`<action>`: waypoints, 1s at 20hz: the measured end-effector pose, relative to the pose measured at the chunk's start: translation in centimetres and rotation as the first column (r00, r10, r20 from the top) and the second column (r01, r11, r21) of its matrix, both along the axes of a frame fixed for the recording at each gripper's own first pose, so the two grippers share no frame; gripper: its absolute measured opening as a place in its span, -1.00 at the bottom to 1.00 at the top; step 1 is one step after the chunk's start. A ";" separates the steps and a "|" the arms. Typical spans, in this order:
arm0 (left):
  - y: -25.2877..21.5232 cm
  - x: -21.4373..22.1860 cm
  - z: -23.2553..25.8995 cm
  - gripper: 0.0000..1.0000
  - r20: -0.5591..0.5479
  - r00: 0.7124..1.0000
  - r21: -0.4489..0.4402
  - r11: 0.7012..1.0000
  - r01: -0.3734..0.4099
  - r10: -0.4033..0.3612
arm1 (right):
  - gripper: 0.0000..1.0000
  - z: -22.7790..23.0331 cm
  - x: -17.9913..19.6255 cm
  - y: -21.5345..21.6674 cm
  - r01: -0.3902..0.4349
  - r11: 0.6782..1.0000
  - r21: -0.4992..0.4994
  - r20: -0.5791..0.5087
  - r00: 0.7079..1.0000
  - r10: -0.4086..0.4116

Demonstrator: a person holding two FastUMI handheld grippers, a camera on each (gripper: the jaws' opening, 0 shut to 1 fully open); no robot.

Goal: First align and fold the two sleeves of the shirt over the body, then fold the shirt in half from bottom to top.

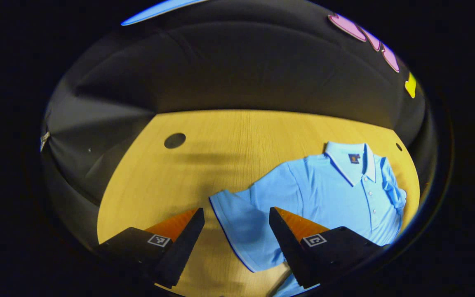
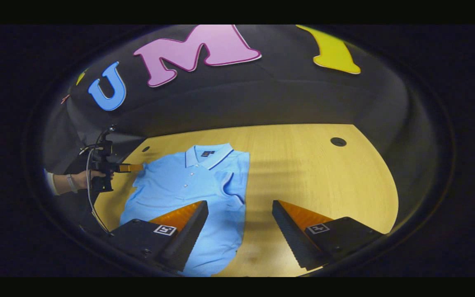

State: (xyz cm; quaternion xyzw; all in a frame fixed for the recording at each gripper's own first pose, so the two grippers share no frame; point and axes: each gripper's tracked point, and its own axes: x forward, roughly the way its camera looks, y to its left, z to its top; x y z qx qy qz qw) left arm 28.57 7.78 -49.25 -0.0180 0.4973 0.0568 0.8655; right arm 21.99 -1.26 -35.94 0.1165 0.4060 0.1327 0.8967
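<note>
The shirt [image 1: 336, 198] lies flat on the desk [image 1: 204, 165]. One sleeve [image 2: 233, 185] looks already folded in; the other sleeve [image 1: 241, 227] is still spread, the bottom fold undone. Both grippers' jaws stand apart, empty.

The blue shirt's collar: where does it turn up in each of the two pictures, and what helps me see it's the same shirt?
Left gripper view: the collar lies right of centre, at the far end of the blue shirt, beyond the open left gripper.
Right gripper view: the collar lies left of centre, ahead of the open right gripper.
Shared landmark: the dark label inside the collar.
</note>
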 end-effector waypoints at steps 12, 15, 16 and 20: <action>-7.6 3.0 5.8 -0.88 0.159 0.962 -0.148 0.958 0.244 -0.221 | 0.96 -0.4 -0.8 -1.0 0.069 0.997 0.031 -0.027 0.997 -0.068; -14.5 2.2 8.8 -0.87 0.204 0.919 -0.276 0.881 0.385 -0.338 | 0.96 0.0 -0.6 0.3 0.058 0.997 0.048 -0.020 0.998 -0.057; -15.8 1.8 8.0 -0.88 0.188 0.913 -0.292 0.867 0.404 -0.362 | 0.96 0.0 -0.8 0.5 0.050 0.998 0.046 -0.019 0.999 -0.049; -16.7 -1.9 1.3 0.19 -0.045 0.899 -0.224 0.881 0.416 -0.436 | 0.96 -0.5 -1.9 0.9 0.023 0.999 0.028 -0.039 0.999 -0.022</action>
